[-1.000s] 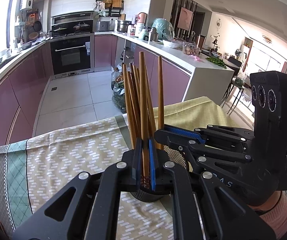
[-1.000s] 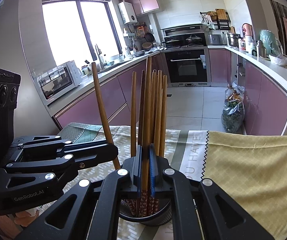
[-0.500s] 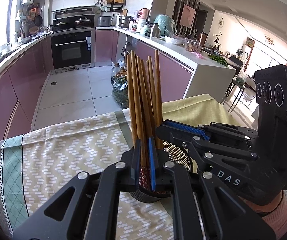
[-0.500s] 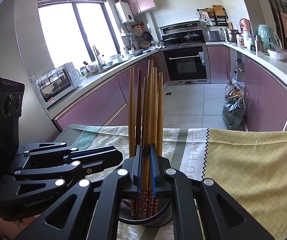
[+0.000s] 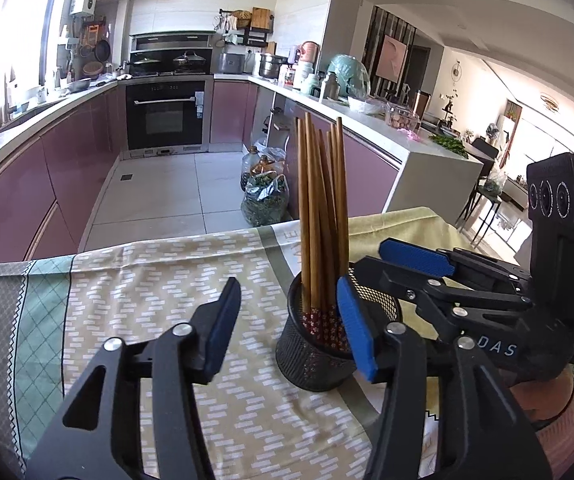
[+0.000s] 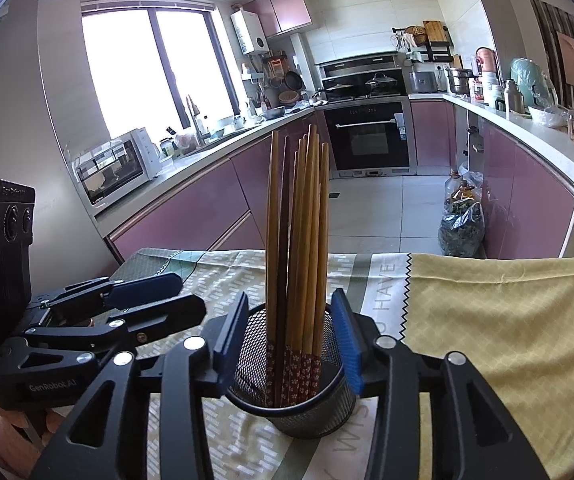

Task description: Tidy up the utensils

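Wooden chopsticks [image 6: 301, 248], about eight counted, though overlap makes this uncertain, standing upright, patterned red ends down, in one black mesh cup [image 6: 293, 384]. Set on a patterned cloth [image 6: 499, 320] covering the worktop. Right gripper [image 6: 287, 338] straddling the cup, fingers [image 6: 347, 340] opening, either side of the rim, chopsticks between but not pressed. Left gripper [image 5: 287, 328] just beside the cup, fingers [image 5: 357, 332] opening too, nothing gripped, one blue pad in front of the rim. Two grippers in all, close together.
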A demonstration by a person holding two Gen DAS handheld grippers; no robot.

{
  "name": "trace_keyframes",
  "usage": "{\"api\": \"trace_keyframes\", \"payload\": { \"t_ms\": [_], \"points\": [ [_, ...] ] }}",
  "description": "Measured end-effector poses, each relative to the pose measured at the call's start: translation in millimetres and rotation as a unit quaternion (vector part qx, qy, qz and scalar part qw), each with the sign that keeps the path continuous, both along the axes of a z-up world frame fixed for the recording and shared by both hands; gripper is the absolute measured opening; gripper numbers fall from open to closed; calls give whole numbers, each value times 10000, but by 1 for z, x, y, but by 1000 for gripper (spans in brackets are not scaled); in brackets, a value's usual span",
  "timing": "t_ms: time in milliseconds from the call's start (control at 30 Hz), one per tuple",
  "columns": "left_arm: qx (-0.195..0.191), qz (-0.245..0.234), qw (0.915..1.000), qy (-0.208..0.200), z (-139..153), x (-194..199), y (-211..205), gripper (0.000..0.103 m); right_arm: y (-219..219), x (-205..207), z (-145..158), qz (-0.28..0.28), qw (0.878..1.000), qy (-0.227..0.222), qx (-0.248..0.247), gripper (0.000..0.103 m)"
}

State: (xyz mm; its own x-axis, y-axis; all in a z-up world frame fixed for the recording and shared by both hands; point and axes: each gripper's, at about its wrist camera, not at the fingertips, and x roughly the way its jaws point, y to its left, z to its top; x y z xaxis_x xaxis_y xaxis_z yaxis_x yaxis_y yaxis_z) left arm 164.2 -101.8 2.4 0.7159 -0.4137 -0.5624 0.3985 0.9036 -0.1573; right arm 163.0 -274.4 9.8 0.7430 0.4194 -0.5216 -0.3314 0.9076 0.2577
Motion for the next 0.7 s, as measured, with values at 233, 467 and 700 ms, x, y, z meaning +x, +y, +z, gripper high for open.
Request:
{"api": "trace_keyframes", "payload": {
  "t_ms": [233,467,700],
  "points": [
    [27,823,9944,-669,1,-39,43,97,5,-34,-1,-265,9983,-419,-295,86],
    [107,1376,9839,-1135,1,-77,69,97,17,-66,-6,-505,9936,-808,-605,96],
    [217,1639,9750,-1484,3,-108,75,97,32,-92,-12,-555,9892,-1158,-707,96]
  ]
}}
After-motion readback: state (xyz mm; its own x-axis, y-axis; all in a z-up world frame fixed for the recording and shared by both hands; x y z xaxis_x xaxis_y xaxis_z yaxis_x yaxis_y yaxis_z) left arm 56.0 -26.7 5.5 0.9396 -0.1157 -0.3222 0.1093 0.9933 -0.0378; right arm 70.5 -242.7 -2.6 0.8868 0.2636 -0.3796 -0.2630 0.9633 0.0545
